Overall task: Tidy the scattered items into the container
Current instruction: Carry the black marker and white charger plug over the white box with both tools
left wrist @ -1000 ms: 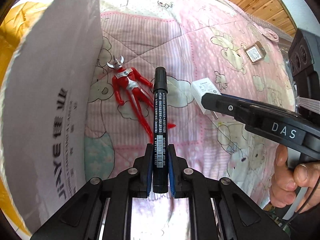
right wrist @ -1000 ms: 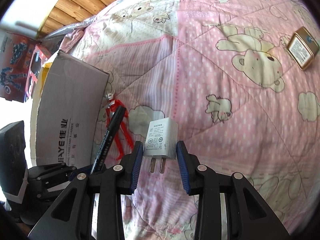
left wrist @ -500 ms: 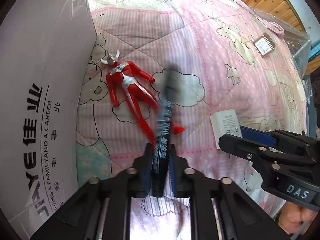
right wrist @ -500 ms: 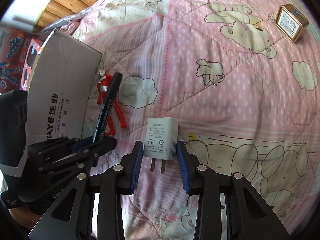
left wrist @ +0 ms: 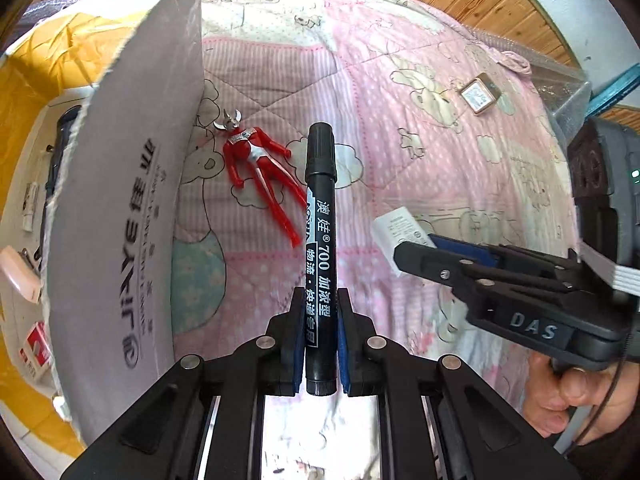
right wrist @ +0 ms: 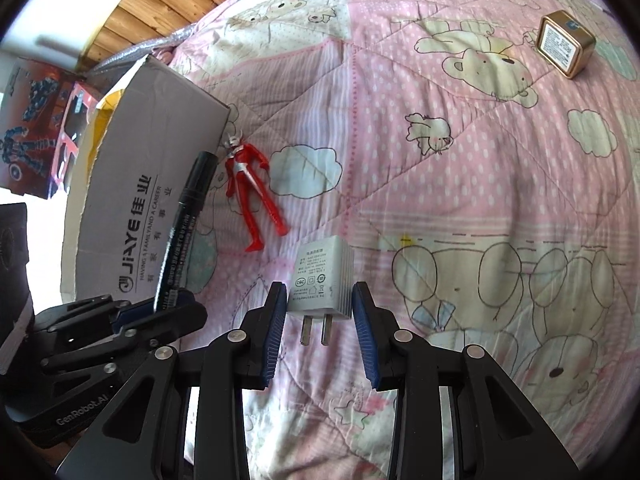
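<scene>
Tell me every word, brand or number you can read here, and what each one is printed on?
"JiAYE", "HAVING A FAMILY AND A CAREER", plus Chinese characters: cardboard box flap.
"700" with Chinese characters, including "澳娃": black marker clamped in the left gripper.
"DAS": side of the right gripper.
"GenRobot.AI": body of the left gripper, right wrist view.
"CCC" mark: white charger; its fine print is too small.
Gold box label: unreadable.

Charger (left wrist: 394,222) half hidden behind right gripper (left wrist: 416,256); box (left wrist: 120,220) contents mostly hidden by flap.
</scene>
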